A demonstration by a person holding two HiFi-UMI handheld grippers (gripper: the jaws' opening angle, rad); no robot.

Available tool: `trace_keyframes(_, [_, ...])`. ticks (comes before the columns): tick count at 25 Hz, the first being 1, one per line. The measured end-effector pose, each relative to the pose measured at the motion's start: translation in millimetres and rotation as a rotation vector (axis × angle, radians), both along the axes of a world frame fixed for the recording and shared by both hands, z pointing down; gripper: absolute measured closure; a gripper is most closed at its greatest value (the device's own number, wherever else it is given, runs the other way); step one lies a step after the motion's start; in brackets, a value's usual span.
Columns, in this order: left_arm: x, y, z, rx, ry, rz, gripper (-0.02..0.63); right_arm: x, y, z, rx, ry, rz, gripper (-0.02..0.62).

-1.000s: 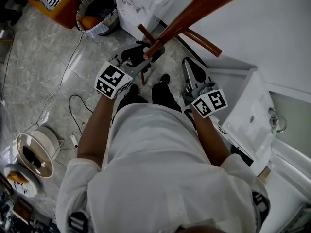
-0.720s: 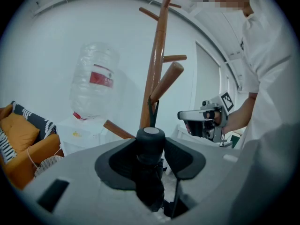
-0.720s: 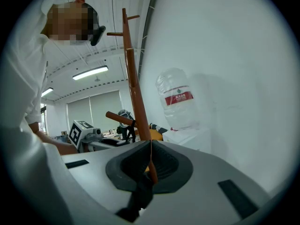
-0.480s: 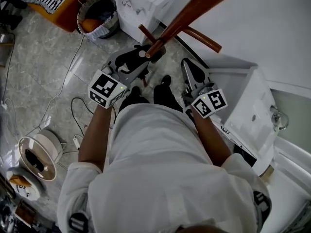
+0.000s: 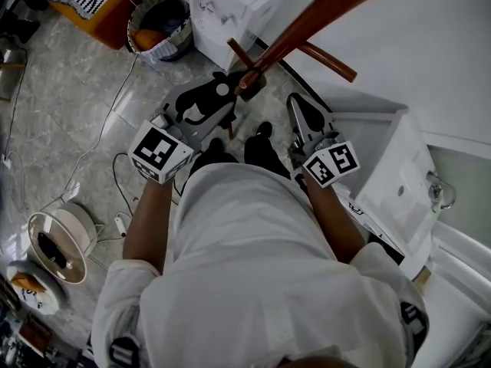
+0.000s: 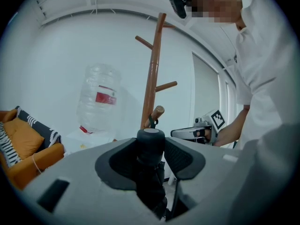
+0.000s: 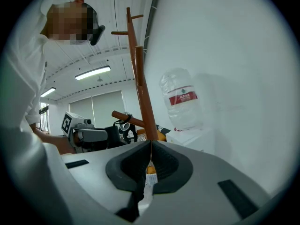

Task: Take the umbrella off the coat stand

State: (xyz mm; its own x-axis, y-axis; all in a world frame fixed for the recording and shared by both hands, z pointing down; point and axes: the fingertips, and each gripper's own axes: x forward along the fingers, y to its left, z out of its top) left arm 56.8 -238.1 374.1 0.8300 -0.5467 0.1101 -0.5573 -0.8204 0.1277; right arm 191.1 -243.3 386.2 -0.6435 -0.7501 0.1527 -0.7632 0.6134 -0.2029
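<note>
Left gripper (image 5: 209, 104) is riding higher against the coat stand (image 5: 307, 18) than a second back, with its marker cube drawn away from the stand. Its fingers are pinching the umbrella (image 6: 150, 146), which is black, folded and round-capped, just below the stand's low peg (image 6: 157, 112). Strap (image 6: 150, 122) is seemingly looping that peg, so a sideways pull risks snagging it and tipping the stand. Right gripper (image 7: 149, 165) is idling beside the stand, fingers pressed together.
</note>
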Motion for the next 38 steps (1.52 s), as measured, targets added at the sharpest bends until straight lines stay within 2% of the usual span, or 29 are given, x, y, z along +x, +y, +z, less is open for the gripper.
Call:
trace_keyframes(5, [-6, 14, -9, 0.033, 0.003, 0.014, 0.414, -4, 2, 0, 0.004, 0.002, -0.006, 0.577])
trace_keyframes(8, [-10, 21, -12, 0.022, 0.008, 0.015, 0.414, -6, 3, 1, 0.003, 0.003, -0.008, 0.577])
trace_keyframes(13, [-21, 30, -17, 0.008, 0.034, -0.012, 0.416, -11, 6, 1, 0.003, 0.003, -0.014, 0.577])
trace_keyframes(18, [-35, 39, -17, 0.006, 0.028, -0.044, 0.416, -17, 9, 3, 0.005, 0.001, -0.021, 0.577])
trace_keyframes(23, [-45, 45, -6, 0.008, 0.021, -0.079, 0.416, -17, 12, 3, 0.006, -0.006, -0.017, 0.577])
trace_keyframes(32, [-48, 47, 28, -0.015, 0.057, -0.158, 0.416, 1, 19, 2, 0.015, 0.003, 0.024, 0.577])
trace_keyframes(38, [-38, 42, 47, -0.022, 0.039, -0.167, 0.416, 8, 25, 7, 0.048, 0.094, 0.028, 0.577])
